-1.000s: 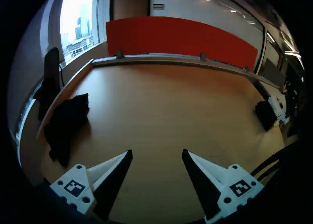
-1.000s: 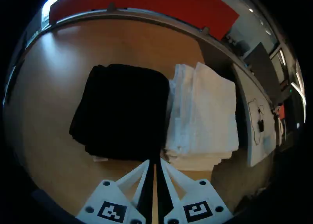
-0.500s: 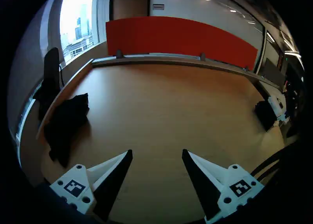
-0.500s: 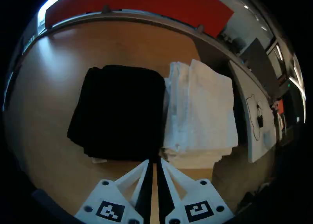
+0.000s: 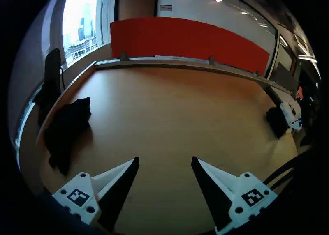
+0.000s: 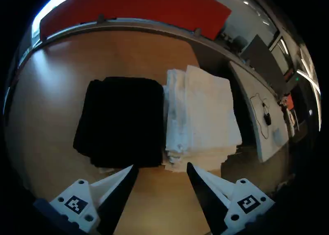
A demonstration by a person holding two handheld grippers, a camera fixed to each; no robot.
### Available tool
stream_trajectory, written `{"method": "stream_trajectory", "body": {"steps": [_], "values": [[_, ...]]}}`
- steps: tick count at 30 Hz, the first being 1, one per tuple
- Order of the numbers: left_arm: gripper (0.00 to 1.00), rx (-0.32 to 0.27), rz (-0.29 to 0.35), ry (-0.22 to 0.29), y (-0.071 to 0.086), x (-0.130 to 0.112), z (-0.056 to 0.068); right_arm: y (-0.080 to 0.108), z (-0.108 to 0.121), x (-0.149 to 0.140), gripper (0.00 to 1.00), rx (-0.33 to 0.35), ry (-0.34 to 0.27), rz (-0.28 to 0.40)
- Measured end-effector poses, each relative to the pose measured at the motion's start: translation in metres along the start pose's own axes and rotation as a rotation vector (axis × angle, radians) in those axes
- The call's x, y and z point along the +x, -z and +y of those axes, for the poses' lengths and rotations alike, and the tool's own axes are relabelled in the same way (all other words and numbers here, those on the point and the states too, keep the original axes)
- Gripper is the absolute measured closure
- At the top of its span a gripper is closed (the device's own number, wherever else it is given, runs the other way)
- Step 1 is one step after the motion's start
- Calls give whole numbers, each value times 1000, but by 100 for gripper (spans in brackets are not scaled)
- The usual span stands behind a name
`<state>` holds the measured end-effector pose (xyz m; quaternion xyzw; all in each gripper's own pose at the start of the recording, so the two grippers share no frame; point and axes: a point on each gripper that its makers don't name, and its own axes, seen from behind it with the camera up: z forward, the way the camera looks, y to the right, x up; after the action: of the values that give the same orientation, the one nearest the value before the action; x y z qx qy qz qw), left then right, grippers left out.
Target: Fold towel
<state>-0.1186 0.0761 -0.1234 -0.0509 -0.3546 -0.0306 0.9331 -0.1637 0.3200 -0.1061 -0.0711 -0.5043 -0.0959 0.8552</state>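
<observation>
A crumpled black towel [image 5: 68, 130] is lying in a loose heap near the left edge of the wooden surface [image 5: 177, 107], as the left gripper view shows it, well apart from both tools. I am judging it soft, light and limp, so it will be sagging and bunching once lifted. A corner or hem looks like the best place to take hold, though the heap is hiding where the corners are. My left tool [image 5: 164, 159] is hovering released over bare wood, fingers spread, gripping nothing. My right tool [image 6: 162, 165] is likewise gaping and empty, just short of a folded black stack [image 6: 121, 120] touching a folded white stack [image 6: 201, 118]. A red divider [image 5: 189, 40] is standing along the far side.
</observation>
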Motion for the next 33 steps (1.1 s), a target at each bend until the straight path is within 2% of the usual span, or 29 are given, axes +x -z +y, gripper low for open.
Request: {"method": "stream_trajectory", "body": {"steps": [8, 14, 26, 33], "values": [[6, -14, 3, -4, 0, 1, -3, 8, -6, -1, 10, -3, -17, 10], [6, -32, 9, -2, -1, 5, -4, 17, -23, 6, 10, 26, -44, 37], [6, -51, 22, -8, -3, 13, -12, 40, -77, 30, 10, 101, -61, 114], [6, -61, 34, -3, -4, 19, -18, 58, -120, 53, 10, 147, -70, 184]]}}
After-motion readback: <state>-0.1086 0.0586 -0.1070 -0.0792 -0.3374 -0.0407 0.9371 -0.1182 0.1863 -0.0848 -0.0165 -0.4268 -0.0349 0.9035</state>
